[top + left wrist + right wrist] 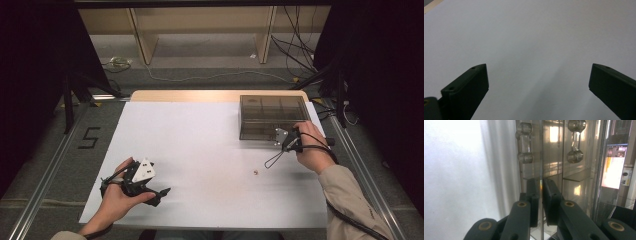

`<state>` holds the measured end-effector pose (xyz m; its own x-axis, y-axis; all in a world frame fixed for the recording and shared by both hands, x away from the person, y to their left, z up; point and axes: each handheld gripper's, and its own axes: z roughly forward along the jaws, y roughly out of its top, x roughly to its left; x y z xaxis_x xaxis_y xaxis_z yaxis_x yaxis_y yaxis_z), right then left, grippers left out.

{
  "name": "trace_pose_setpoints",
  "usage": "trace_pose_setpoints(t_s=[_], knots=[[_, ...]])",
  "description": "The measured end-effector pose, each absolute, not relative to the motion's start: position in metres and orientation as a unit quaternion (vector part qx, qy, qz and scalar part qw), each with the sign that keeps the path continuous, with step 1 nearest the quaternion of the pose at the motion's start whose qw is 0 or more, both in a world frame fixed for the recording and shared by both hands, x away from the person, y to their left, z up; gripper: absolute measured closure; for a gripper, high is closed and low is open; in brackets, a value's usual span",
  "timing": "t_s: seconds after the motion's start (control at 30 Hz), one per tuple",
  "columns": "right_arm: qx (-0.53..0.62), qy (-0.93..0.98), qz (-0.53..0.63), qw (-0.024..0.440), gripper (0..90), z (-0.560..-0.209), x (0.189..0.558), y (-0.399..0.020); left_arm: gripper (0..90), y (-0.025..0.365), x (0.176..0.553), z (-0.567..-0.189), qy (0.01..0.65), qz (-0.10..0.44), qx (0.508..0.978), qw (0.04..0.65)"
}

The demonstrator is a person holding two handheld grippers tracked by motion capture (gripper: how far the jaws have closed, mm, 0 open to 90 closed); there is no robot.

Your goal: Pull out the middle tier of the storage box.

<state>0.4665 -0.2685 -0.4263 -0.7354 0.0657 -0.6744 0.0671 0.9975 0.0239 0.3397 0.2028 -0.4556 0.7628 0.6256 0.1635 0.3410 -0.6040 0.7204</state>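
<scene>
A smoky clear box (272, 117) stands at the back right of the white table (200, 150). My right gripper (278, 134) is at its front edge, near the right corner. In the right gripper view the right gripper (540, 182) is shut on a thin clear pane of the box (574, 170), one jaw on each side of it. Two clear barbell-shaped fittings (525, 142) sit higher on the box. My left gripper (159, 195) rests at the front left of the table. Its jaws stand wide apart, and nothing but white table (536, 30) lies between them in the left gripper view (537, 75).
A tiny brownish object (256, 172) lies on the table in front of the box, left of the right hand. A thin cable loop (272, 160) lies beside it. Metal rails run along both sides of the table, with shelving and cables beyond the far edge.
</scene>
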Motion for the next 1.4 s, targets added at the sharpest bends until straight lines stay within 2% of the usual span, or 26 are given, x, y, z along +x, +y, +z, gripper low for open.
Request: trace_pose_setpoints(t_s=[1.4], knots=[[0.031, 0.936, 0.003, 0.351, 84.5, -0.425, 0.456, -0.270, 2.6, 0.202, 0.340, -0.455, 0.276, 0.205, 0.871, 0.349]])
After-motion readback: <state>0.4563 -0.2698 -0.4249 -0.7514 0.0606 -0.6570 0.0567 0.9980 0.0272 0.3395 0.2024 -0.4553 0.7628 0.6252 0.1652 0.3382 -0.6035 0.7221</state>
